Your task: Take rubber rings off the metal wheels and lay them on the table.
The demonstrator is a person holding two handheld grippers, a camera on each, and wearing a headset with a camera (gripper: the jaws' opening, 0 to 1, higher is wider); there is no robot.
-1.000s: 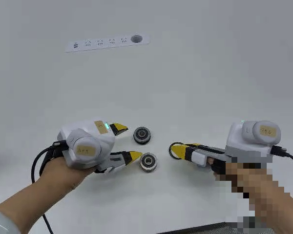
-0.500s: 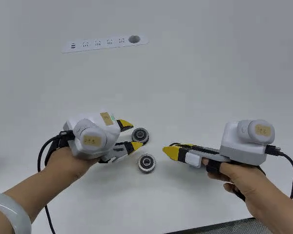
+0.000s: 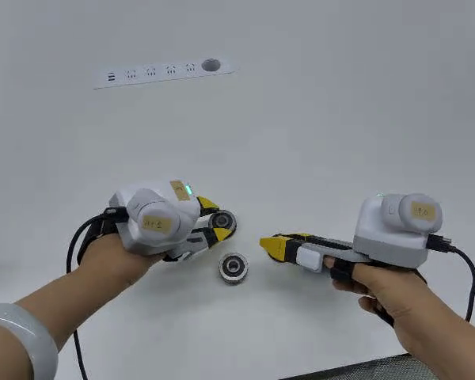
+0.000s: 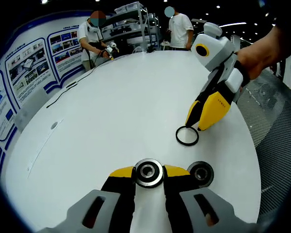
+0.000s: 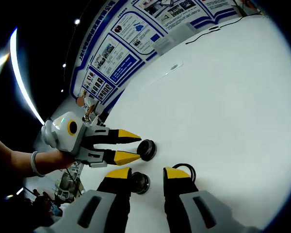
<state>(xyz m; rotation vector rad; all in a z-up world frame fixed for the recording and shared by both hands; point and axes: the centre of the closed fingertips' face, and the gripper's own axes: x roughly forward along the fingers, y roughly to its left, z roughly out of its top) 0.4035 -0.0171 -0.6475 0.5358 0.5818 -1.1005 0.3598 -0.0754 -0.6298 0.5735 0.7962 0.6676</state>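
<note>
Near the table's (image 3: 324, 119) front edge, the left gripper (image 5: 138, 147) pinches a wheel (image 4: 149, 173) at its tips. The right gripper (image 5: 148, 173), jaws part-open and empty, hangs by a loose ring (image 4: 187, 136) and a second wheel (image 3: 233, 267). Risk: pulling a ring may twist the tip-held wheel free.

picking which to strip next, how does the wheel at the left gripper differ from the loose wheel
The gripped wheel sits between the left gripper's fingers; the loose wheel lies free. The gripped wheel is farther from the person, the loose wheel nearer. Both lie flat, bore up.
</note>
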